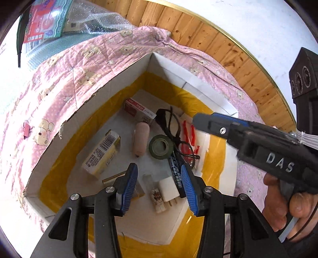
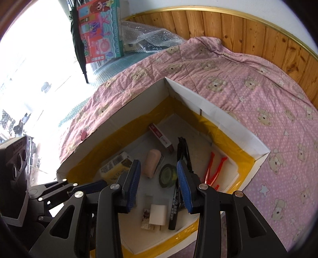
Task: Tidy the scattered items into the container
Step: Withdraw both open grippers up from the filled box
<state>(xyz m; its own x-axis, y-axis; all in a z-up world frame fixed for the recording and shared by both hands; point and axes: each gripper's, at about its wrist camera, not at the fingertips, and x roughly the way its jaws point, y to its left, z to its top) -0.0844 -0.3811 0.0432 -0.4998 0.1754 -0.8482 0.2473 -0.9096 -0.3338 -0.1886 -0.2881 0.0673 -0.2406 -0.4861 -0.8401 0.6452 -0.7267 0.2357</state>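
Observation:
A white cardboard box [image 1: 111, 93] [image 2: 218, 117] lined with yellow tape sits on a pink bear-print quilt [image 1: 65, 69] [image 2: 258, 83]. Inside lie a yellow carton [image 1: 102, 154] [image 2: 115, 166], a red-and-white packet [image 1: 139, 111] [image 2: 161, 138], a pink cylinder [image 1: 141, 139] [image 2: 152, 162], a green tape roll [image 1: 161, 146] [image 2: 168, 175], black glasses with a cord [image 1: 169, 123], red plastic pieces [image 1: 188, 137] [image 2: 214, 168], a black marker [image 1: 175, 174] [image 2: 174, 210] and a white plug [image 1: 169, 188] [image 2: 158, 214]. A pink binder clip [image 1: 26, 129] [image 2: 83, 135] lies on the quilt outside the box. My left gripper [image 1: 159, 178] and right gripper [image 2: 159, 172] both hover open and empty over the box.
A wood-panelled wall [image 1: 198, 29] [image 2: 248, 25] runs behind the bed. Bubble wrap [image 2: 151, 37] and a colourful toy box [image 1: 43, 17] [image 2: 99, 29] sit at the far left end. A hand [image 1: 282, 198] holds the right gripper's handle at the right of the left wrist view.

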